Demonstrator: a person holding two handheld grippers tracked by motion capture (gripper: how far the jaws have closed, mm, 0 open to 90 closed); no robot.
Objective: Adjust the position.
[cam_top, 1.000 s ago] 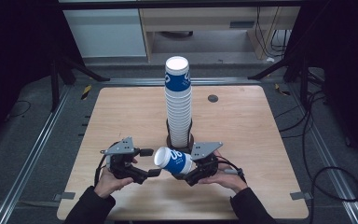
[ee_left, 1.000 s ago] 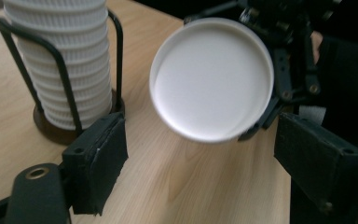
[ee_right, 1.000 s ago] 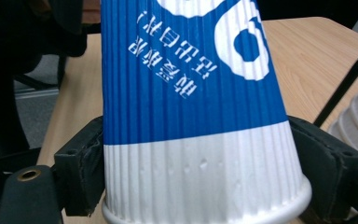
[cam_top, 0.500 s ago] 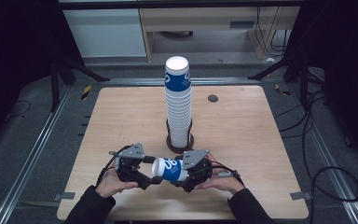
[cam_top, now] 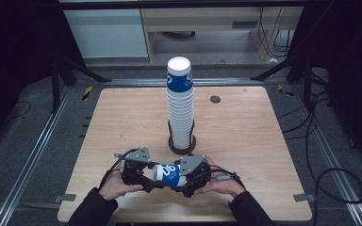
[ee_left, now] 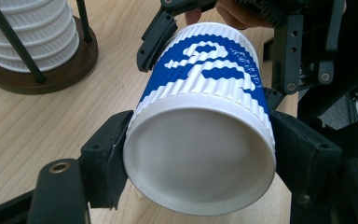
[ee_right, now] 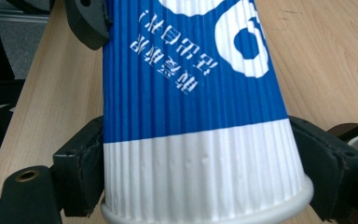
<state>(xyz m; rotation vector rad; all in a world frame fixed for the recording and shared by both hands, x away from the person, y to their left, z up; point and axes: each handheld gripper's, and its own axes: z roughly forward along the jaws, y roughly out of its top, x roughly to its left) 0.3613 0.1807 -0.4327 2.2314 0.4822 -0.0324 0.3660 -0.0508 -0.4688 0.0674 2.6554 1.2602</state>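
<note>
While the blue-and-white paper cup (cam_top: 168, 174) lies on its side just above the table's (cam_top: 245, 141) near edge, it is pinched at both ends: the left gripper (cam_top: 147, 176) clamps its base, the right gripper (cam_top: 185, 181) its rim. A second ago only the right gripper carried it, with the left apart. This looks like a handover, the right jaws having just been opening slightly. Both hands lie low, knuckles up, facing each other, before the cup stack (cam_top: 181, 106).

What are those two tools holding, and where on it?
One blue-and-white paper cup, lying sideways. The left gripper clamps its closed end, and the right gripper clamps the other end, each between its jaws.
</note>
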